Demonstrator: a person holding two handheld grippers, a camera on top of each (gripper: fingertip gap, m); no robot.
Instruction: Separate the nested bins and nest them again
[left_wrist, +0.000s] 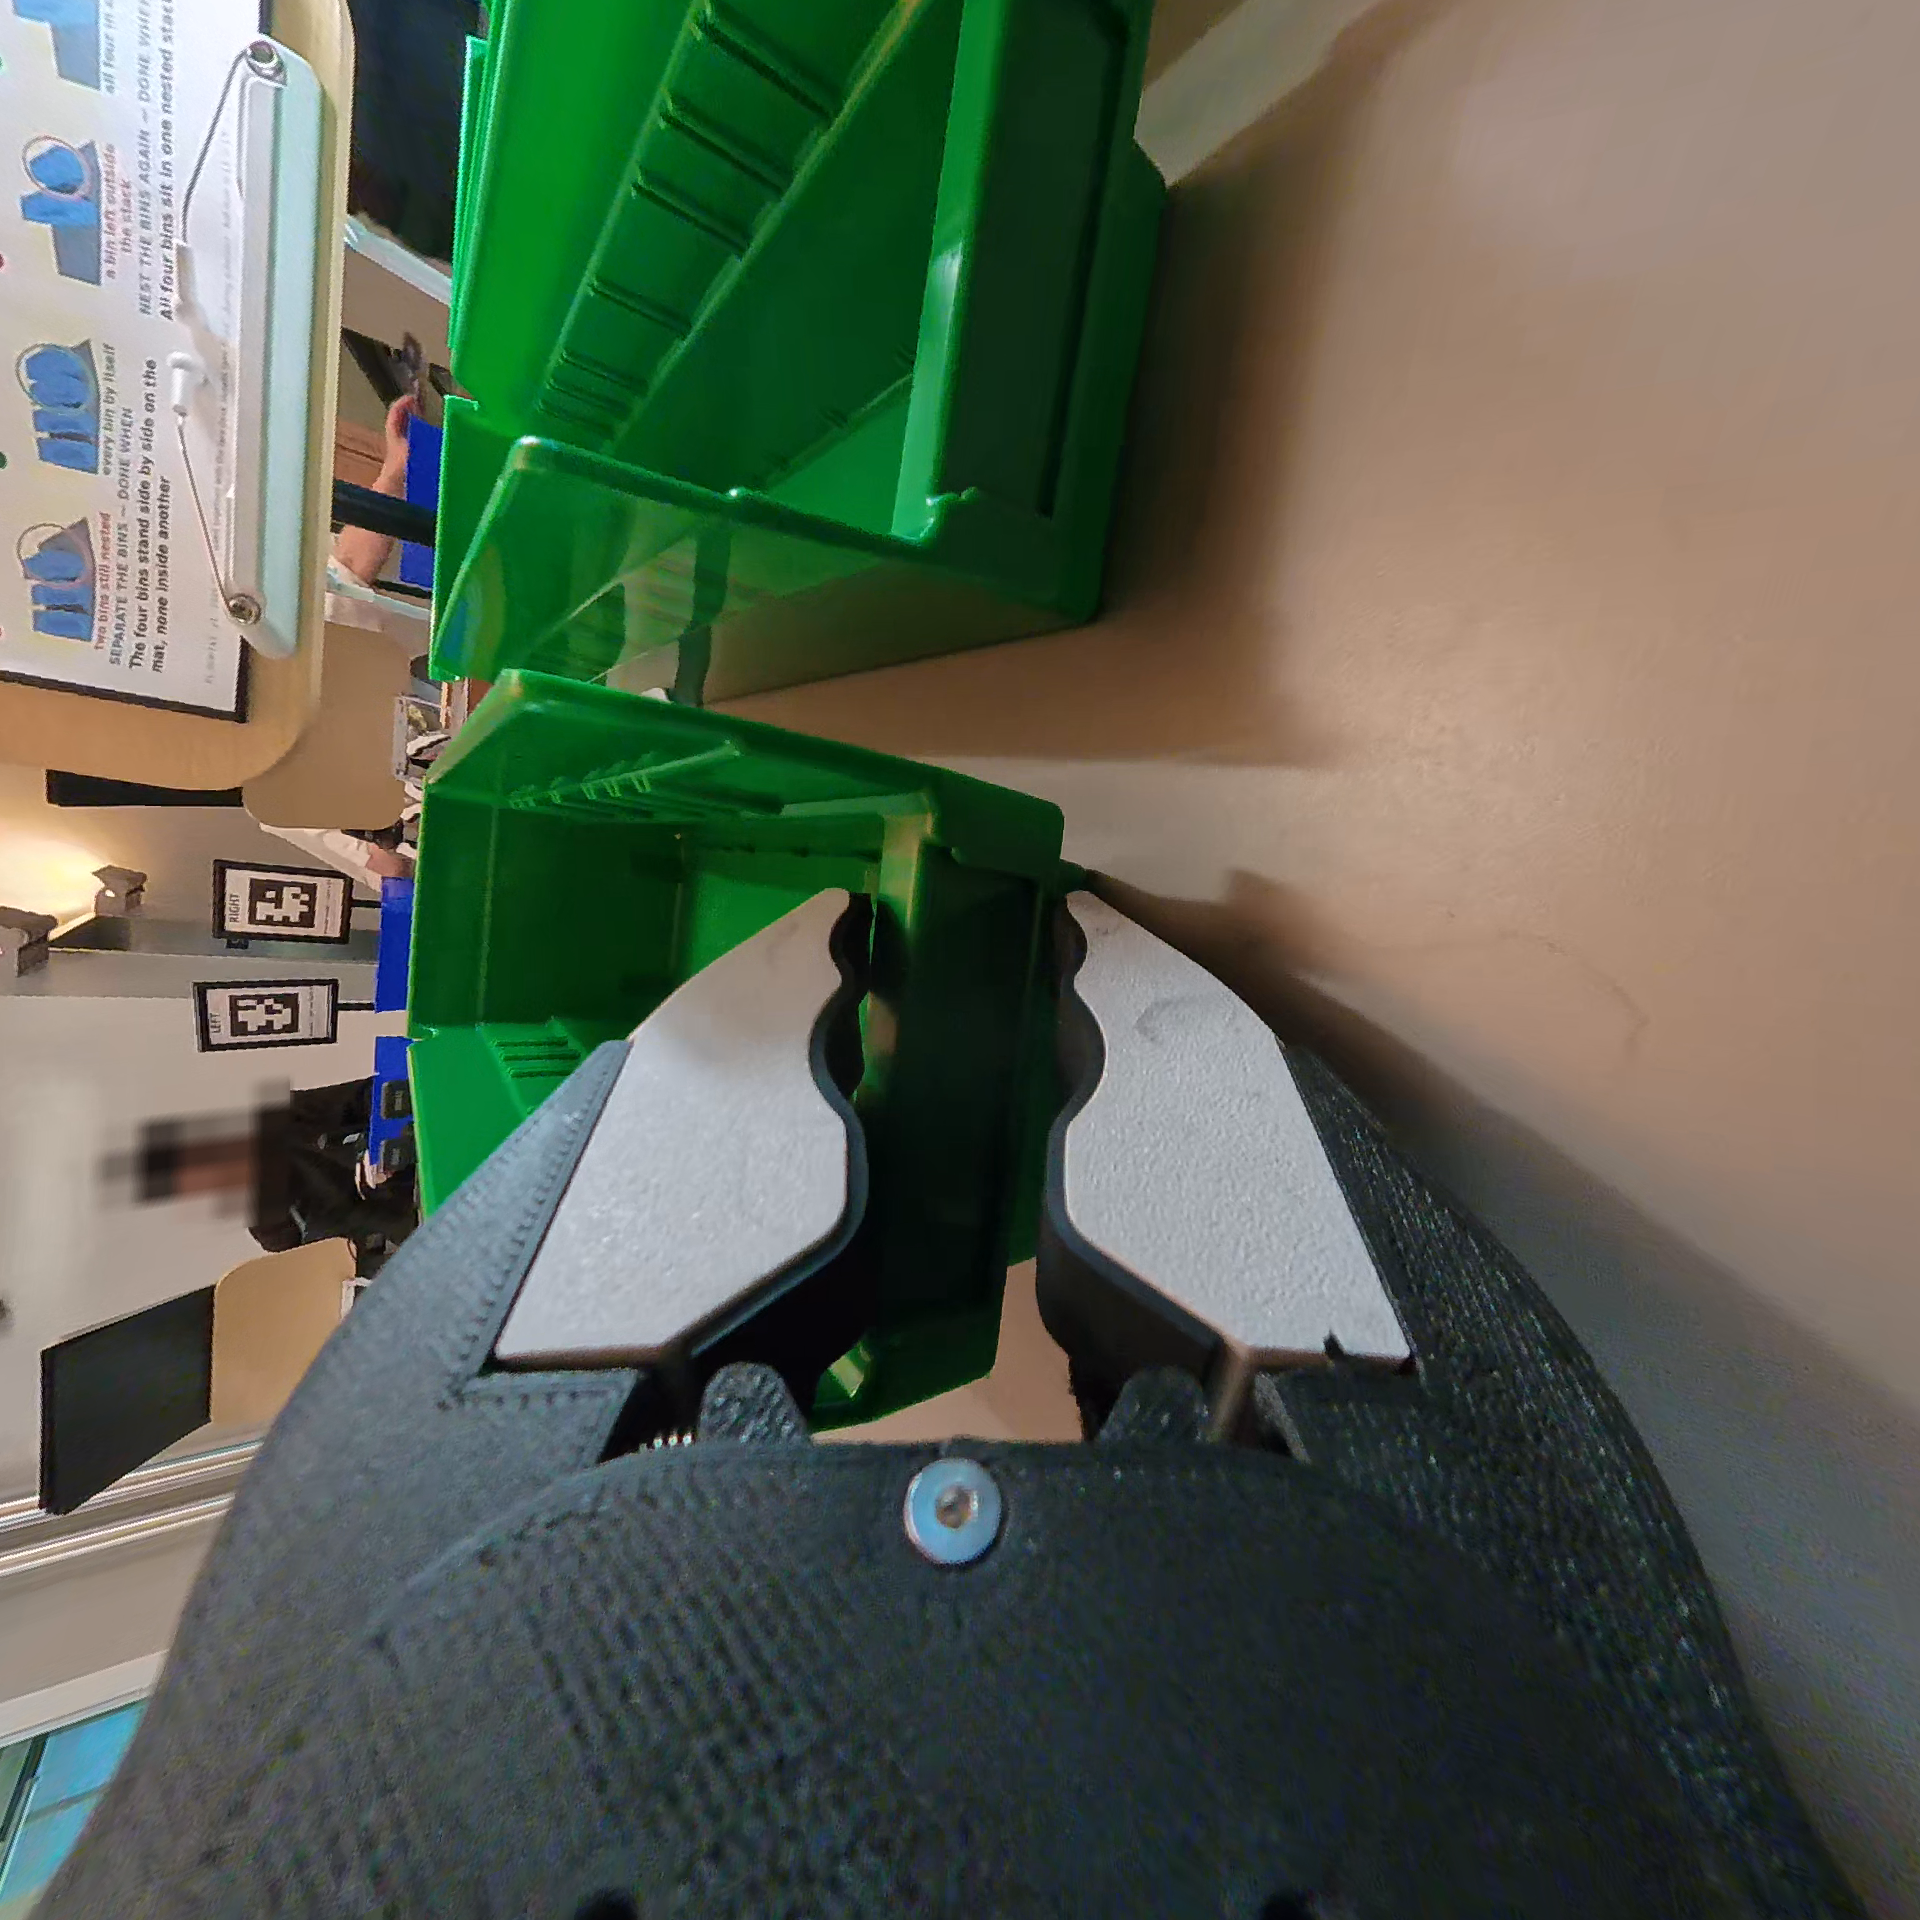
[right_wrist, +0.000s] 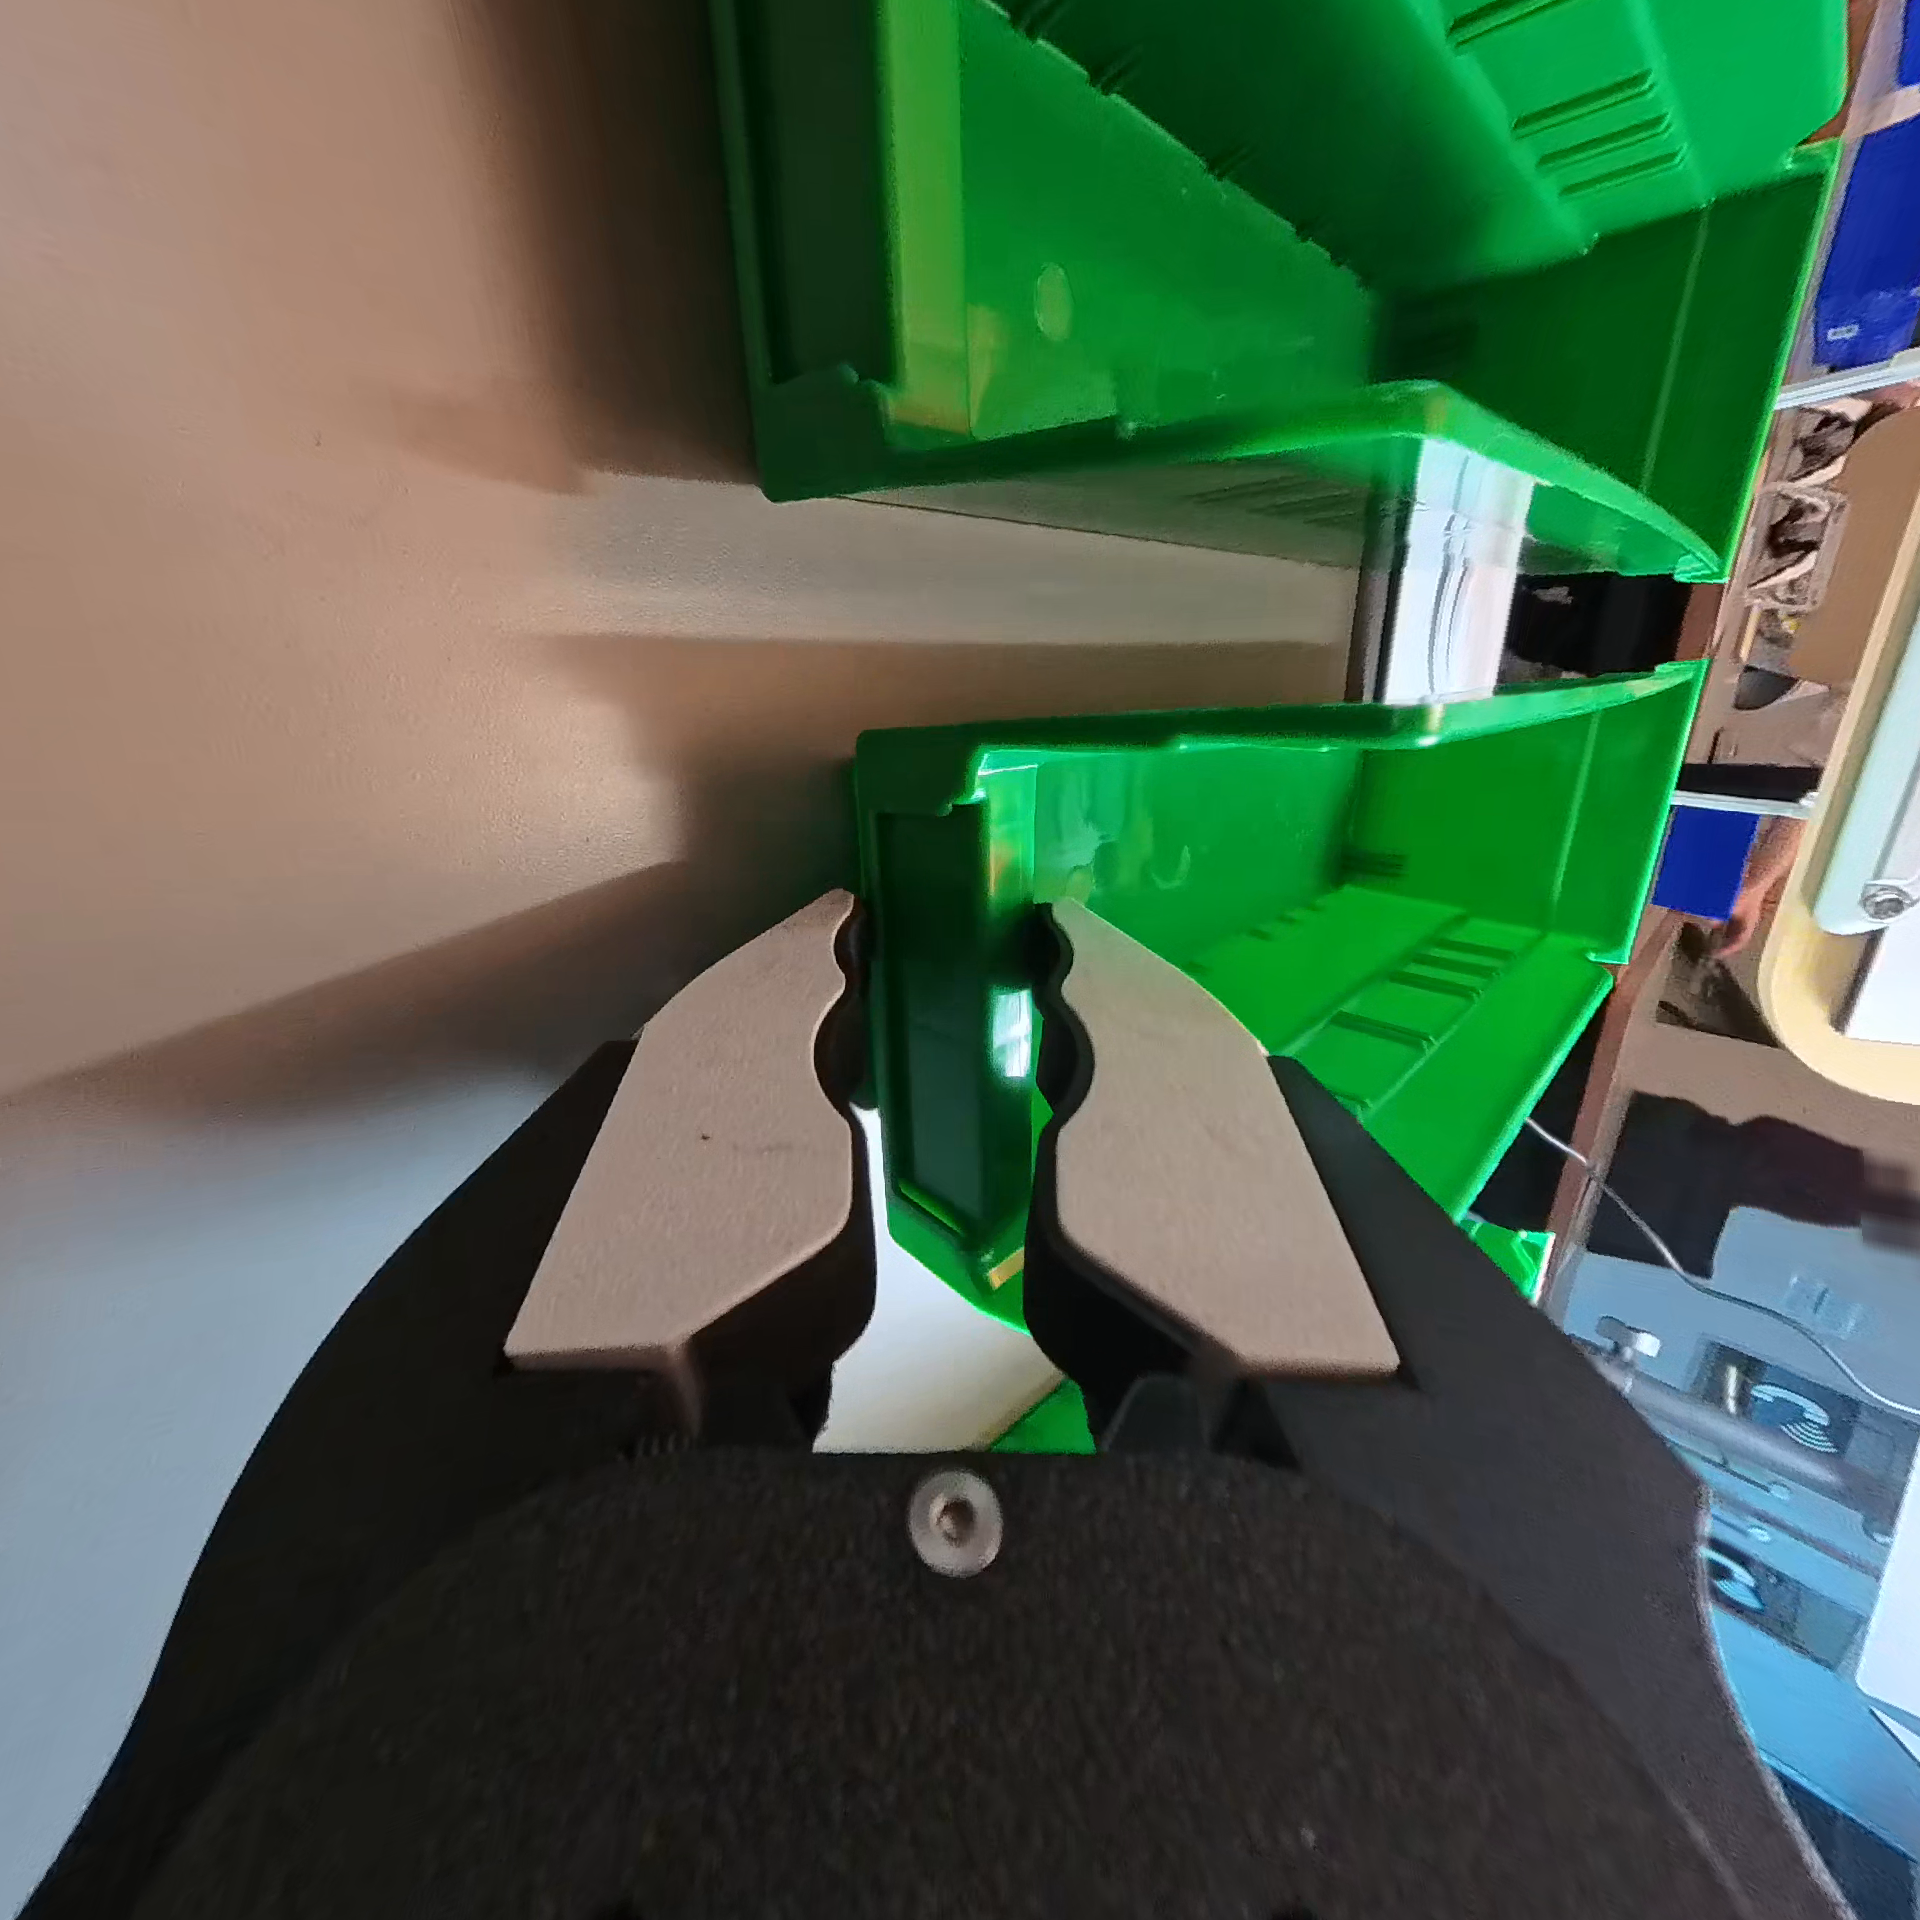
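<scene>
**Green bins: one in our grip, others standing close by**

Green plastic bins with sloped open fronts sit on a tan table top, and the pictures are turned on their side.

In the left wrist view, our left gripper (left_wrist: 961, 920) has its two grey fingers on either side of the thick front lip of the near green bin (left_wrist: 644, 935). One finger reaches inside the bin and one stays outside, next to the tan table top (left_wrist: 1507, 520). The jaws pinch that lip. Just past it is another green bin (left_wrist: 831, 520), apart from ours with a thin gap between. More green plastic shows behind it, but we cannot tell how many bins that is. A white picture sheet on a clipboard (left_wrist: 135, 343) stands far back.

In the right wrist view, our right gripper (right_wrist: 951, 920) pinches a front lip of a near green bin (right_wrist: 1351, 914) in the same way. We cannot tell if it is the same bin that the left one holds. A second green bin (right_wrist: 1039, 343) stands close, with a gap.

We think the pulling apart is mostly done, since bins stand alone. Putting them back inside each other is still left, as far as we can see.

Only the left view shows the clipboard sheet. Only the right view shows the shiny front corner of the bin and a thin wire (right_wrist: 1662, 1247) off to the side.
</scene>
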